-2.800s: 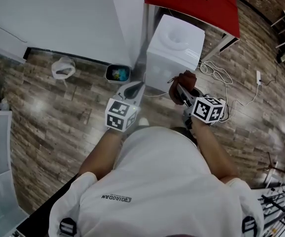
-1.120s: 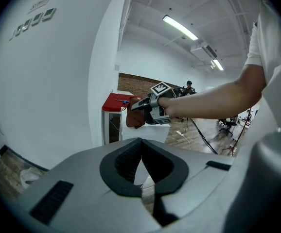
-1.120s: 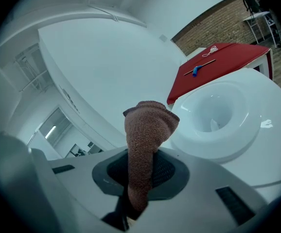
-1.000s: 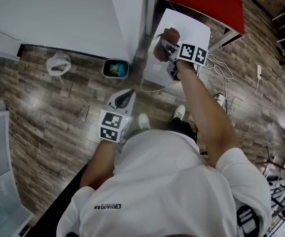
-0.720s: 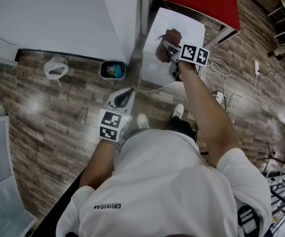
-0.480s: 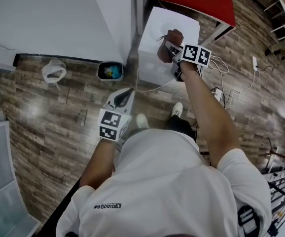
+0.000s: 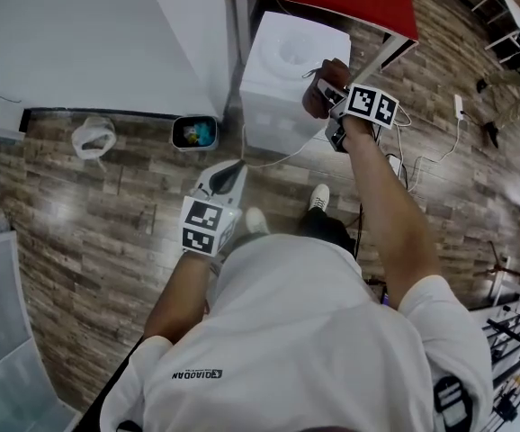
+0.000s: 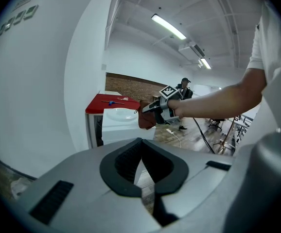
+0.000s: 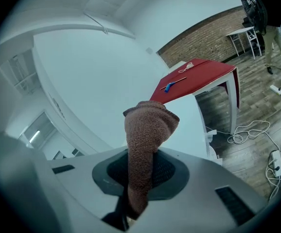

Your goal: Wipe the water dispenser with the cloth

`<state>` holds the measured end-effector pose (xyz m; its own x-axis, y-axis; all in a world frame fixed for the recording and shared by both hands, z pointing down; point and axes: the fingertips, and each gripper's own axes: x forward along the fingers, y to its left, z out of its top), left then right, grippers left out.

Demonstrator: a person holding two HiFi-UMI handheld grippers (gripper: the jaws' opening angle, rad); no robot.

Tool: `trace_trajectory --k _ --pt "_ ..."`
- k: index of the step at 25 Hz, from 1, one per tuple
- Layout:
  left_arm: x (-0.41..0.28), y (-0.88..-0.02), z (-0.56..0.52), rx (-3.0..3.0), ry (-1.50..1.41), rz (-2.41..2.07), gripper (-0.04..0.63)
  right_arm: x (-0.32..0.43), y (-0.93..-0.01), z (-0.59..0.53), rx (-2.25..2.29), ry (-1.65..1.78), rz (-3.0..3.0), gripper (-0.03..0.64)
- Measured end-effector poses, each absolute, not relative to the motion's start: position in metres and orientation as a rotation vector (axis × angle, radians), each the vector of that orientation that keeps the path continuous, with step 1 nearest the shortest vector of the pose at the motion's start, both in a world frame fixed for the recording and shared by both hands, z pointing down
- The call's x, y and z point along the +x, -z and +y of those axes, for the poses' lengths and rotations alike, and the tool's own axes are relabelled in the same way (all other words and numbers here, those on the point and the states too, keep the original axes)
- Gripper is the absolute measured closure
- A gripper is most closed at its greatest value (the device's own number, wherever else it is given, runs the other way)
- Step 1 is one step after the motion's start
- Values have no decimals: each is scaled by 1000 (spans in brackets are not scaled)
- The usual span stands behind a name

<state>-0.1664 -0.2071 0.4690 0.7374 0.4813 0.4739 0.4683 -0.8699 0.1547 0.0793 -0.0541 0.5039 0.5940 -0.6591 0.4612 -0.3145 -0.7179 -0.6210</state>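
Two jaws of the left gripper (image 8: 140,144) meet with nothing between them. The right gripper (image 9: 139,178) pinches a brown knitted cloth (image 9: 148,127), which stands bunched past its tips, at the top edge of the boxy white water dispenser (image 7: 282,66) just beyond.

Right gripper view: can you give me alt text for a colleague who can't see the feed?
The right claw is shut on a brown knitted cloth, which sticks up bunched from between its jaws. Beyond it stands the white water dispenser, beside a red table with a small blue tool on it, and cables lie on the wooden floor.
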Motion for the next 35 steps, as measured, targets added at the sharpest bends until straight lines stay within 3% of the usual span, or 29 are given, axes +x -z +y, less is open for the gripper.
trace_trajectory --k 12,17,26,35 --pt "-156 -469 -189 2891 -798 861 604 71 -506 33 -2421 947 622 554" --pt "-152 -472 -188 2878 -799 854 603 66 -499 51 -2671 987 653 554" --pt "-151 -481 -179 2863 -796 854 603 9 -500 -39 -3582 966 1348 554" --pt "-150 -497 -182 2832 -832 767 603 -17 -587 -83 -3638 1149 1825 554"
